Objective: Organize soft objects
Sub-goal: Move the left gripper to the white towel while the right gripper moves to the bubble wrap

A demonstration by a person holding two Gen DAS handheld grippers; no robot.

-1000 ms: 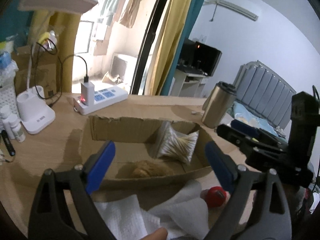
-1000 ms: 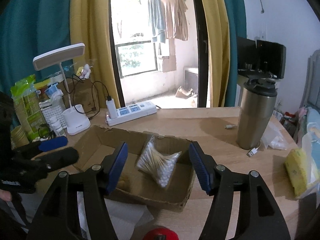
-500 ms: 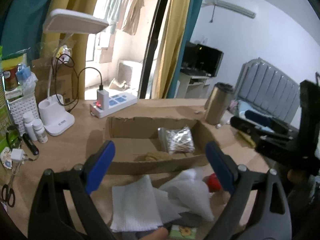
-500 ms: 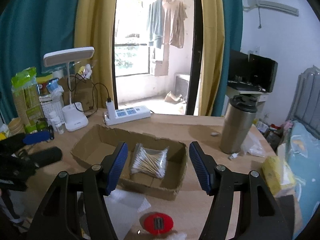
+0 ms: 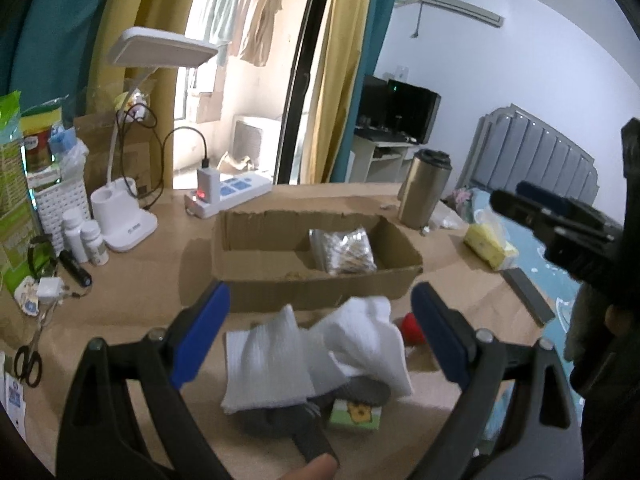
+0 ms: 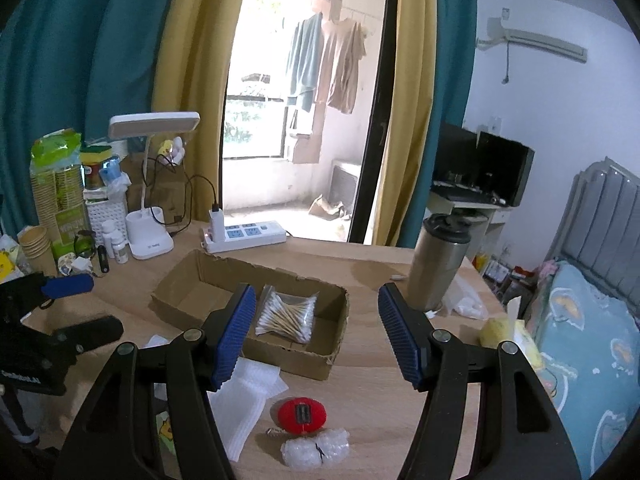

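Both grippers hover empty over the table.
The left gripper (image 5: 320, 332) gapes wide above white cloths (image 5: 316, 356); the right gripper (image 6: 316, 336) stands partly spread. Swabs (image 6: 286, 316) lie in the box (image 6: 320, 364), the cloths just outside it.

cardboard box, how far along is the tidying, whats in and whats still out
Done: the cardboard box holds the bag of cotton swabs. In hand: nothing; the left gripper and right gripper are both open and empty. Left: the white foam sheets and the bubble wrap wad lie on the table outside the box.
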